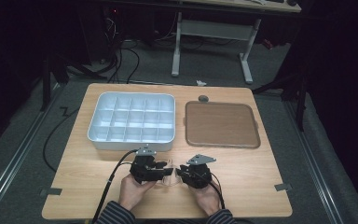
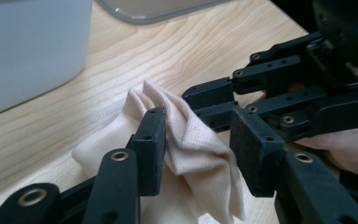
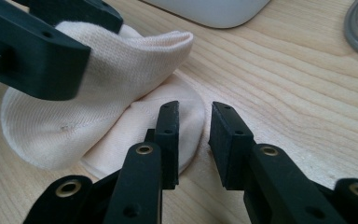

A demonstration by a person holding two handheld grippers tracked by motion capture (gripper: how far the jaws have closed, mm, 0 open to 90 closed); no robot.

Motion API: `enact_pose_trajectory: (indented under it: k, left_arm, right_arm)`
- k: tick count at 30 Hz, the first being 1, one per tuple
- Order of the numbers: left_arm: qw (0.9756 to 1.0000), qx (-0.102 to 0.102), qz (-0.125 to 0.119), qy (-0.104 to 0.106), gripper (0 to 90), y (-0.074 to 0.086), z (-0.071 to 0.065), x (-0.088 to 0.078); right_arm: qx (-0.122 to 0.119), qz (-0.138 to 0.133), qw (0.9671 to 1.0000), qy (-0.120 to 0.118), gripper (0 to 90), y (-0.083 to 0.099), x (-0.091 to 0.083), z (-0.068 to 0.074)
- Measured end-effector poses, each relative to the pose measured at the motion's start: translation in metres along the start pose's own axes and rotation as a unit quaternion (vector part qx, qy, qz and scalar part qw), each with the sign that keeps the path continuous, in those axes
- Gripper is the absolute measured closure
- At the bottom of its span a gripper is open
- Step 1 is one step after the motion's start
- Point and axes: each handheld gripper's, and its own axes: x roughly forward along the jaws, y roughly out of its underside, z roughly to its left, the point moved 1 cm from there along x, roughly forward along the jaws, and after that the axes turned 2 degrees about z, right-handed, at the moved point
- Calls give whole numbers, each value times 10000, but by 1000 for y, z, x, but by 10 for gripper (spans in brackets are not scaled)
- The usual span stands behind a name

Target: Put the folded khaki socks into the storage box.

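Both pairs of jaws stand apart. In the high view the left gripper (image 1: 164,171) and right gripper (image 1: 181,173) meet over a pale sock (image 1: 170,176) near the table's (image 1: 261,186) front edge, before the compartment tray (image 1: 133,119) and brown lid (image 1: 222,124).

In the left gripper view the jaws straddle the bunched cream knit, one pad touching, not clamping.

In the right gripper view the narrow jaws sit at the rounded edge, empty. The sock looks soft, light and floppy; a thick fold should give the best hold.
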Motion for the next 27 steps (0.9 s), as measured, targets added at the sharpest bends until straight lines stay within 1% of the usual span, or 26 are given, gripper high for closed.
enact_pose_trajectory:
  k: [5, 8, 11, 15, 16, 18, 19, 23, 26, 27]
  left_arm:
    - [10000, 5, -62, 1, 556, 0, 1, -6]
    - [9999, -32, -127, -25, 551, 2, 3, -11]
    - [9997, -112, -205, -39, 537, 5, 6, -17]
    - [9995, -166, -281, -52, 534, 9, 9, -23]
    - [9992, -199, -346, -69, 534, 10, 11, -27]
    - [9991, -201, -361, -110, 535, 11, 12, -30]
    - [9990, -208, -361, -141, 535, 12, 12, -30]
    - [9989, -153, -190, -406, 533, 16, 13, -28]
    - [9979, -136, -47, -632, 526, 21, 14, -24]
    - [9976, -140, -14, -674, 524, 23, 15, -23]
  right_arm:
    - [-22, -21, 10000, 31, 731, 0, -3, -1]
    - [-21, -58, 10000, 61, 730, 0, -8, -1]
    - [-9, -84, 9999, 70, 729, 1, -14, -3]
    - [-59, -73, 9999, 101, 730, 2, -18, -3]
    - [-71, -62, 9999, 115, 730, 2, -20, -3]
    - [-92, -98, 9998, 130, 730, 1, -23, -3]
    - [-96, -111, 9998, 134, 730, 0, -24, -3]
    - [-134, -205, 9996, 130, 730, -3, -32, -1]
    - [-202, -310, 9992, 128, 731, -6, -39, 2]
    - [-232, -360, 9990, 127, 731, -8, -42, 3]
